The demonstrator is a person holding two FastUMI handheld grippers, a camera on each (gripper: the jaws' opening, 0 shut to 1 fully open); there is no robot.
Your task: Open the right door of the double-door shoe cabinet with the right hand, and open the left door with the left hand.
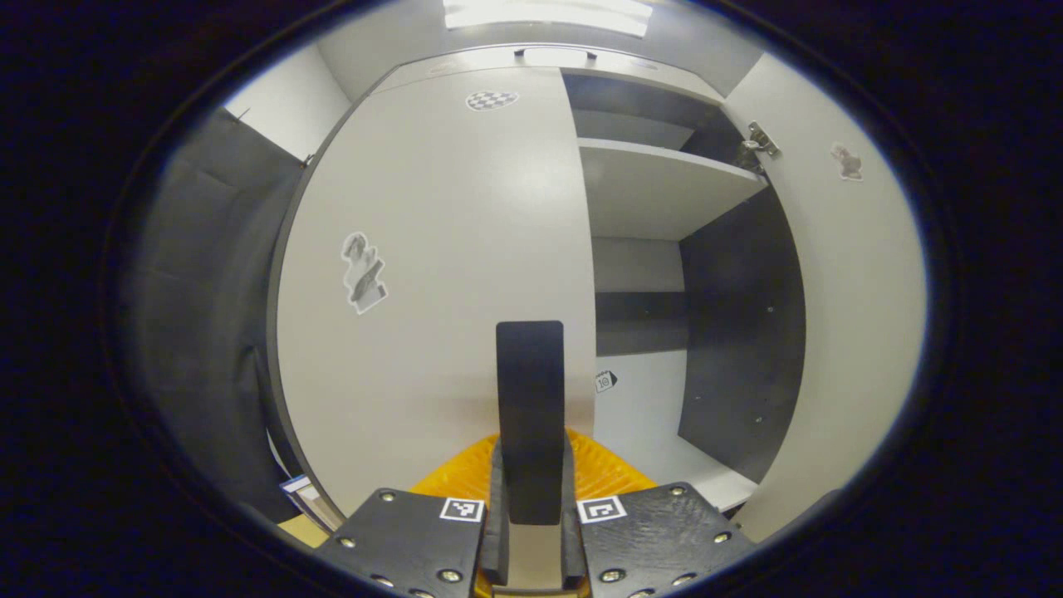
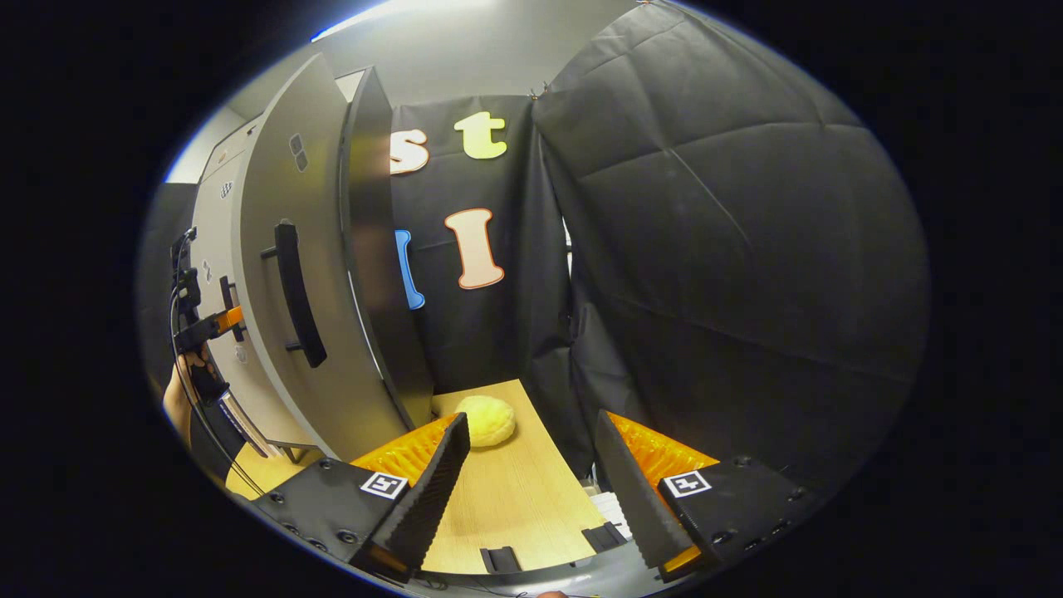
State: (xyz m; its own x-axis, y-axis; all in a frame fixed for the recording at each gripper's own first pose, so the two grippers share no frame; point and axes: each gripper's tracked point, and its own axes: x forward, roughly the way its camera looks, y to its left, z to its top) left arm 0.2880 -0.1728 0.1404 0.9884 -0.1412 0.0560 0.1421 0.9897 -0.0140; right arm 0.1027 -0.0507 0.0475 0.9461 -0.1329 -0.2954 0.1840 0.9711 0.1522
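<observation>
The shoe cabinet's left door (image 1: pixel 432 274) is white and stands closed or nearly so. Its black vertical handle (image 1: pixel 530 390) sits between my left gripper's fingers, and the left gripper (image 1: pixel 531 465) is shut on it. The right door (image 1: pixel 847 316) is swung wide open, baring the shelves (image 1: pixel 656 178) inside. In the right gripper view the open right door (image 2: pixel 282 382) and its black handle (image 2: pixel 295 291) stand to the left. My right gripper (image 2: pixel 531 423) is open and holds nothing, well clear of that door. Farther left a hand holds the left gripper (image 2: pixel 199 328) at the left door's handle.
A wooden table (image 2: pixel 515 498) lies below the right gripper, with a round yellow bun-like thing (image 2: pixel 486 419) near its far end. Black booth cloth (image 2: pixel 731 249) closes off the right side and the back. A metal hinge (image 1: pixel 760 145) shows at the top of the open door.
</observation>
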